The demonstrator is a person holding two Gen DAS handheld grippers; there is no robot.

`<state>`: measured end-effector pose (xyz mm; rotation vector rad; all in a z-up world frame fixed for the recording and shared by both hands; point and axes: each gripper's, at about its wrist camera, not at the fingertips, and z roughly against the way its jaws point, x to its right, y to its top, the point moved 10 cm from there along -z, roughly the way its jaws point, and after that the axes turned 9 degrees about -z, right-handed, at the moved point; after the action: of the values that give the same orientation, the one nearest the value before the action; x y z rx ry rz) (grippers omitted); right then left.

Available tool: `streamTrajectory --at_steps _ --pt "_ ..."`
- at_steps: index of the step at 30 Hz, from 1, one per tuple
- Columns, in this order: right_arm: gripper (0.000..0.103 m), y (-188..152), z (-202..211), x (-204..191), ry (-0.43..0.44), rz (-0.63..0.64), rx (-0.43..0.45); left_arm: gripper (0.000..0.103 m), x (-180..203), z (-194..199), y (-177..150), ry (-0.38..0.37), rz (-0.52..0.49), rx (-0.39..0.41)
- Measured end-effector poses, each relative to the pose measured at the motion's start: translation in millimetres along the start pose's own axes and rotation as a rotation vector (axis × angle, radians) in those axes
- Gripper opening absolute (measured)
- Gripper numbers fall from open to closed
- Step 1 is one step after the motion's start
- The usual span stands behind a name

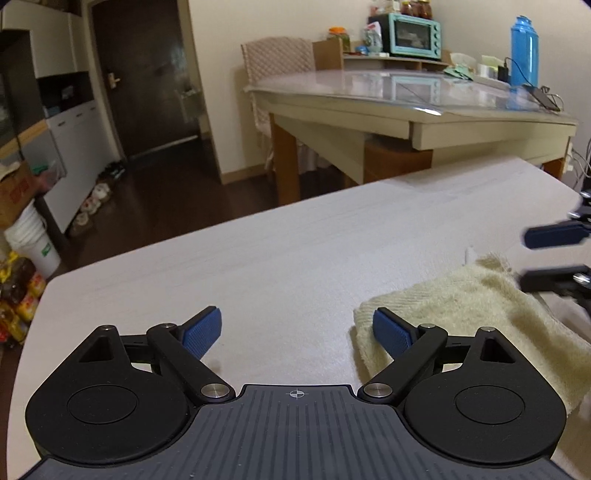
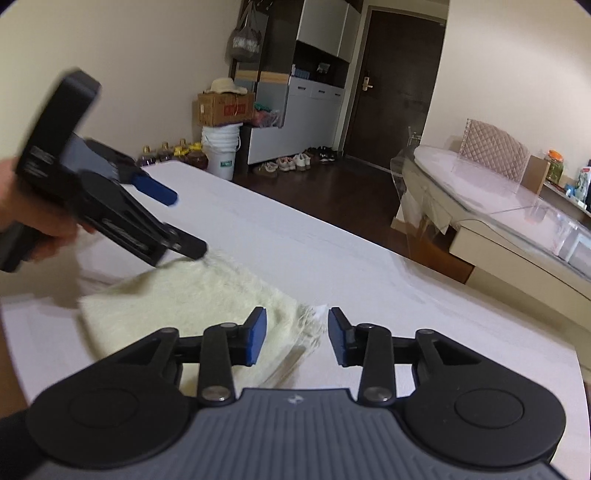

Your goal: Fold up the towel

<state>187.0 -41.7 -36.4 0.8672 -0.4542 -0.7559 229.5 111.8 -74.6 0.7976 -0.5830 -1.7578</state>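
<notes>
Fingers of left gripper (image 1: 297,330) spread wide, right gripper (image 2: 297,336) partly open, neither holding the towel (image 2: 184,295).

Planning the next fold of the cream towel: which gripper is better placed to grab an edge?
Probably the right gripper: its open jaws already straddle the towel's fringed corner. The left gripper is open too, but mostly over bare table, with one finger at the towel's edge.

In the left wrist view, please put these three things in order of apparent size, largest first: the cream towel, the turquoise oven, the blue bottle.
As they look in that view:
1. cream towel, by far the largest, though it lies nearest the camera
2. turquoise oven
3. blue bottle, narrower, though about as tall as the oven is wide
</notes>
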Motion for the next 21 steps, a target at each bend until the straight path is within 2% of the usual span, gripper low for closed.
streamTrajectory --at_steps 3,6,12,15,18,21 --pt "0.038 -6.2 -18.5 1.9 -0.015 0.025 -0.042 0.094 0.0 -3.0 -2.5 -0.006 0.007 -0.003" --pt "0.039 -7.9 -18.7 3.9 -0.017 0.018 -0.042 0.093 -1.9 3.8 -3.3 0.005 0.007 0.002" --pt "0.043 -10.3 27.1 -7.9 0.036 -0.044 0.005 0.093 8.7 42.4 -18.2 -0.016 -0.021 0.015" --pt "0.045 -23.6 44.2 -23.0 0.049 -0.019 -0.004 0.093 22.4 58.6 -33.9 -0.032 -0.042 0.010" --pt "0.046 -38.8 44.5 -31.7 0.033 0.024 -0.038 0.093 32.3 61.1 -47.3 -0.031 -0.045 -0.001" --pt "0.046 -43.9 41.7 -30.3 0.025 0.006 -0.044 0.093 33.8 62.6 -50.9 -0.013 -0.018 0.008"
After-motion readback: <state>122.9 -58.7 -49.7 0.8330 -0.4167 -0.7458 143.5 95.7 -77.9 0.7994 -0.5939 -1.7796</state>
